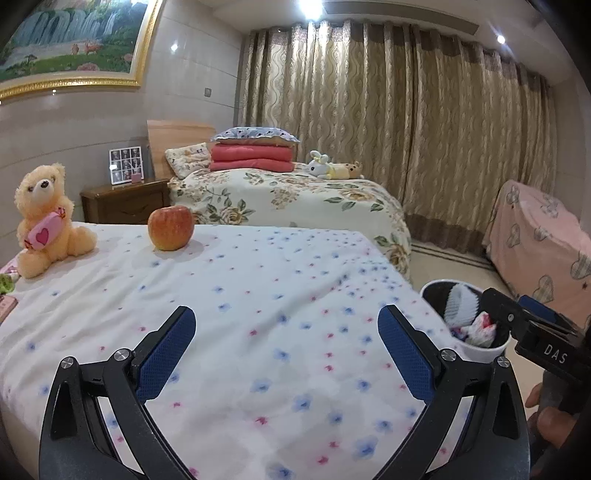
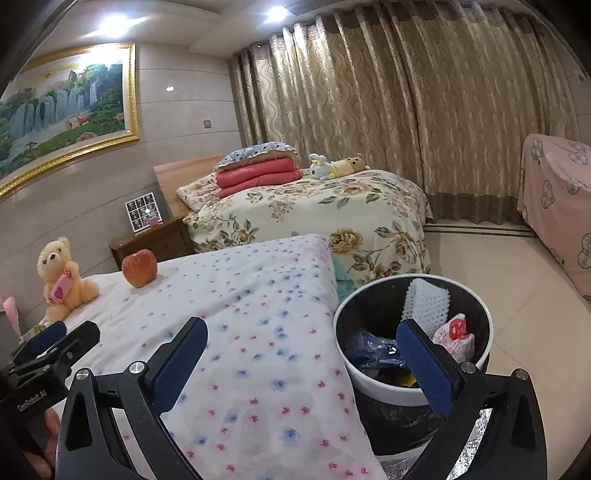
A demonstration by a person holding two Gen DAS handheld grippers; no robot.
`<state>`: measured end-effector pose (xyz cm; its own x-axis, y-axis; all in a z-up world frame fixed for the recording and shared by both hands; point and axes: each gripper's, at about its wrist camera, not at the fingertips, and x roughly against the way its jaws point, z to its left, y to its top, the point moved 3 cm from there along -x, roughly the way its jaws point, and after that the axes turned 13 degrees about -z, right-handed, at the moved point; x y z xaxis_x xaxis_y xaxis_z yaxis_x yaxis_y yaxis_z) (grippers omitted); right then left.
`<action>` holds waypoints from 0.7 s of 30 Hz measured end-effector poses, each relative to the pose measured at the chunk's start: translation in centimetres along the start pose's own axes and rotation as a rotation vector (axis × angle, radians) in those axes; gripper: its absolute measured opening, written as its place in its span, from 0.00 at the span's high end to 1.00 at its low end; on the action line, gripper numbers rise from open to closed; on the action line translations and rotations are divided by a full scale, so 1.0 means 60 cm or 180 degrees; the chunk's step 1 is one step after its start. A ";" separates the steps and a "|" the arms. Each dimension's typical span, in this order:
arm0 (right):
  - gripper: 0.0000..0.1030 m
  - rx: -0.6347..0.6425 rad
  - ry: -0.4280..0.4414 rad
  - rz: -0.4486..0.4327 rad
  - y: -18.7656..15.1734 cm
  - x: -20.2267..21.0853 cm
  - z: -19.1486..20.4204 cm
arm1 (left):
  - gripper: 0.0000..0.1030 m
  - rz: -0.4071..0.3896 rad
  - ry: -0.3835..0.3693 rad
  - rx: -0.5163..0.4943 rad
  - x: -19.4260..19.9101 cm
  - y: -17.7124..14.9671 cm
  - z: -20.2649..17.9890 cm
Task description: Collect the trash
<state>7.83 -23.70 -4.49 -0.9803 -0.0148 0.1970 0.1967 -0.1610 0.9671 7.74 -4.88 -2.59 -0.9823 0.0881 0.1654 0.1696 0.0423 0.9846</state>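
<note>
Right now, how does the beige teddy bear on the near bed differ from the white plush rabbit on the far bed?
The beige teddy bear sits upright; the white plush rabbit lies on its side. The bear hugs a pink heart candy; the rabbit holds nothing visible. The bear sits on dotted fabric, the rabbit on flowered fabric. Both are soft toys.

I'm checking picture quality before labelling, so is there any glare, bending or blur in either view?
Left wrist: ceiling light blows out white, curtain bows with fisheye, corners go dark. Right wrist: ceiling lights glare, framed painting curves; trash bin stays sharp.
</note>
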 end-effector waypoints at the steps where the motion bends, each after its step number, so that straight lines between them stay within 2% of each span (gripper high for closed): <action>1: 0.00 -0.0005 0.0001 0.0008 -0.004 0.001 0.000 | 0.02 0.0000 0.0009 -0.0019 0.000 -0.002 0.000; 9: 0.00 0.0069 -0.0005 0.0000 -0.015 0.002 0.003 | 0.02 -0.0085 0.0103 -0.0118 0.009 -0.007 -0.001; 21: 0.00 0.0153 0.0007 -0.0041 -0.015 0.005 0.015 | 0.01 -0.0047 0.0175 -0.0095 0.009 -0.009 0.008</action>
<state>7.40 -22.70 -5.19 -0.9828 -0.0152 0.1840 0.1845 -0.1135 0.9763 7.13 -4.37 -3.06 -0.9877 0.0327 0.1531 0.1536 0.0134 0.9880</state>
